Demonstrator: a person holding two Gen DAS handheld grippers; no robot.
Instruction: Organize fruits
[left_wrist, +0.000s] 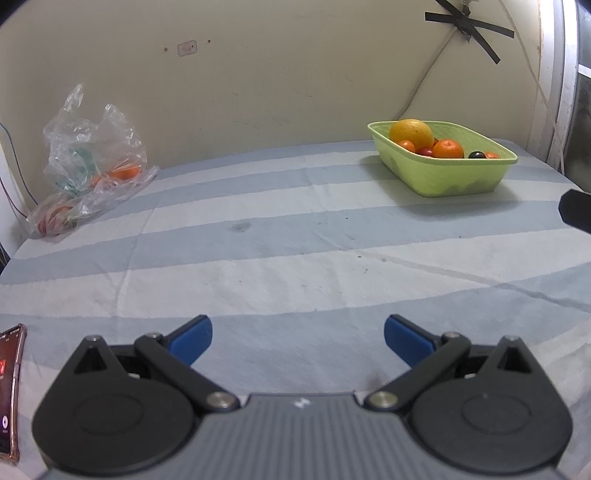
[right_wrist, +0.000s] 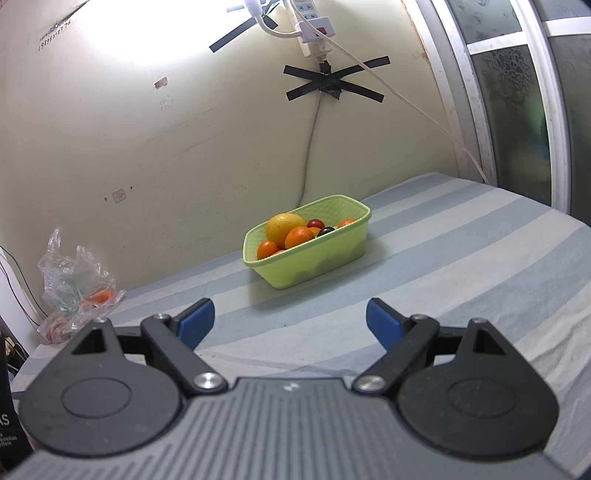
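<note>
A light green basket (left_wrist: 458, 181) (right_wrist: 325, 258) stands at the back of the striped table, holding a large yellow citrus (left_wrist: 411, 133) (right_wrist: 285, 226), several small oranges (left_wrist: 447, 148) (right_wrist: 299, 236) and dark plums (left_wrist: 476, 155) (right_wrist: 325, 231). A clear plastic bag (left_wrist: 92, 162) (right_wrist: 79, 288) with an orange (left_wrist: 125, 172) (right_wrist: 101, 296) inside lies at the back left by the wall. My left gripper (left_wrist: 297, 338) is open low over the near cloth, holding nothing. My right gripper (right_wrist: 290, 321) is open too, in front of the basket and well short of it.
The table wears a blue-and-white striped cloth (left_wrist: 295, 240) (right_wrist: 461, 258). A phone (left_wrist: 9, 391) lies at the near left edge. Cables (right_wrist: 310, 147) hang down the wall behind the basket. A window frame (right_wrist: 517, 110) rises on the right. A dark object (left_wrist: 576, 210) pokes in at the right edge.
</note>
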